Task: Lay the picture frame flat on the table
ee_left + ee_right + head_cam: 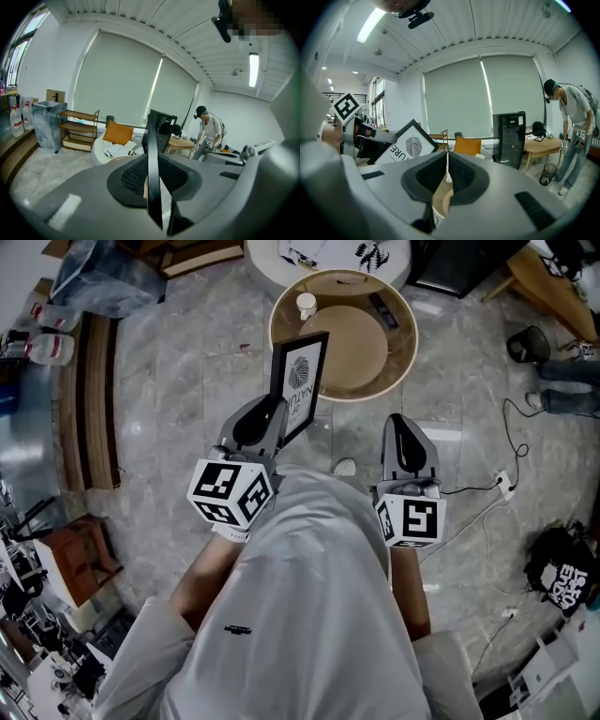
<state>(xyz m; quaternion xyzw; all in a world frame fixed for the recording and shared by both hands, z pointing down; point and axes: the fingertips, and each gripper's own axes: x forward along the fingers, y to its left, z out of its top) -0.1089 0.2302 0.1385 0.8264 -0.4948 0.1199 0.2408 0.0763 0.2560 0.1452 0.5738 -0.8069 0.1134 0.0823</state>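
Half done at most: the left tool clamped the picture frame upright at the round desk's near edge, not yet flat, while the right tool was closed, empty.

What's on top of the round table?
A small white cup and a dark flat object sit on the round table; the picture frame, held by the left gripper, covers its near-left edge.
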